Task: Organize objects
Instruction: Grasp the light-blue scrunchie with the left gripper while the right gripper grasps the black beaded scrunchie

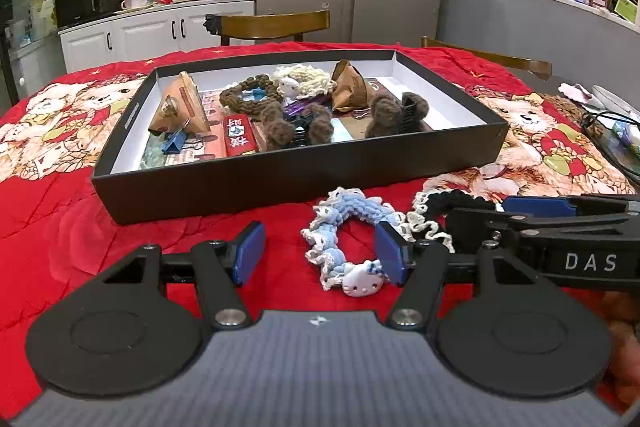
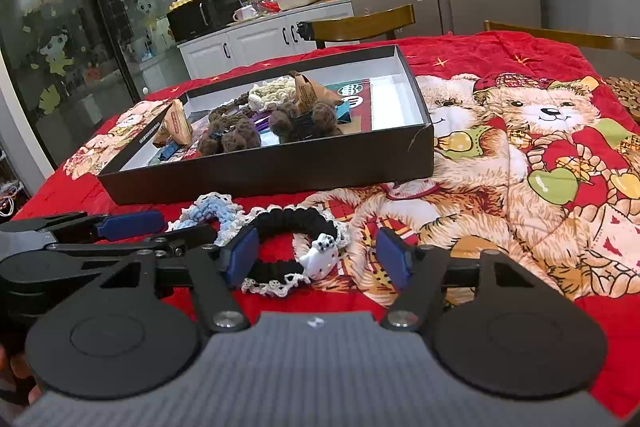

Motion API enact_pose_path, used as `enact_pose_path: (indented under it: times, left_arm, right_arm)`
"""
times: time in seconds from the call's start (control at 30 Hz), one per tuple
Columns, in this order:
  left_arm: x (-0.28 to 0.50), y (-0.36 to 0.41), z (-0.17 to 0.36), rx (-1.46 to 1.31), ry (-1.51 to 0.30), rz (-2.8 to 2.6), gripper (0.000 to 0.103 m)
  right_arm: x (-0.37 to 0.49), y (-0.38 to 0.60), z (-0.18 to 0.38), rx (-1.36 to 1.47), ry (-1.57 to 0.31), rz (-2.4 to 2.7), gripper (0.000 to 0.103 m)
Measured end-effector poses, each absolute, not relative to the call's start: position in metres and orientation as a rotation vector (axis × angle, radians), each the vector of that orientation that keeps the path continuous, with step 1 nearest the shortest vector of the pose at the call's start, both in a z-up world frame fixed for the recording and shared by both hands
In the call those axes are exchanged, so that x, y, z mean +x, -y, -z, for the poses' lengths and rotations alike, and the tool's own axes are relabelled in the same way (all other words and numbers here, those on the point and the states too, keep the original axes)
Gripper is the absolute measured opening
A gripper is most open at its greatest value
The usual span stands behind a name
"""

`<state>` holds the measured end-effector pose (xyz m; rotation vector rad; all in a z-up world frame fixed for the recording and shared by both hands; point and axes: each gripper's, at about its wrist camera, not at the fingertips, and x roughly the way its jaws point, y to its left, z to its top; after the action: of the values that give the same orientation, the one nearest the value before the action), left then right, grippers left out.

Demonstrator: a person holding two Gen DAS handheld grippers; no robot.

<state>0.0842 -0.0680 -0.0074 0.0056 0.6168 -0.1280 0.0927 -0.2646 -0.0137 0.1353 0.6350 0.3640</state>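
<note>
A blue crochet scrunchie with a white cat charm lies on the red blanket in front of the black box. My left gripper is open, its pads either side of the scrunchie's near part. A black crochet scrunchie with white lace and a white charm lies to its right. My right gripper is open around it. The blue scrunchie also shows in the right wrist view. The box holds brown scrunchies, a cream one, paper pouches and clips.
A red teddy-bear blanket covers the table. Two wooden chairs stand behind it. Cables and small items lie at the table's right edge. A counter with dishes and a fridge are further back.
</note>
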Motion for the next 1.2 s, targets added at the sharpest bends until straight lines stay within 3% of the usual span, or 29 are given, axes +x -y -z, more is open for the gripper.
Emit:
enact_pose_path:
  times: [0.17, 0.23, 0.3, 0.4, 0.47, 0.73, 1.2]
  left_arm:
    - [0.0867, 0.0672, 0.0084, 0.001, -0.626, 0.125, 0.066]
    - [0.0868, 0.0678, 0.0087, 0.002, -0.626, 0.131, 0.062]
    - [0.0868, 0.0675, 0.0087, -0.003, -0.624, 0.141, 0.045]
    - [0.0865, 0.0646, 0.0087, -0.027, -0.620, 0.162, 0.025]
    - [0.0878, 0.0638, 0.0094, -0.029, -0.628, 0.142, 0.015]
    - [0.0856, 0.0644, 0.0095, -0.025, -0.618, 0.116, 0.015]
    - [0.0786, 0.0624, 0.0057, 0.001, -0.584, 0.000, 0.015]
  right_arm:
    - [0.0927, 0.2638, 0.0131, 0.117, -0.636, -0.343, 0.059]
    - [0.0928, 0.2637, 0.0132, 0.110, -0.636, -0.335, 0.050]
    - [0.0927, 0.2636, 0.0132, 0.105, -0.637, -0.324, 0.045]
    - [0.0931, 0.2632, 0.0133, 0.093, -0.637, -0.289, 0.027]
    - [0.0939, 0.2649, 0.0138, 0.100, -0.638, -0.288, 0.023]
    - [0.0946, 0.2673, 0.0137, 0.117, -0.635, -0.289, 0.017]
    - [0.0930, 0.2719, 0.0116, 0.148, -0.611, -0.300, 0.016]
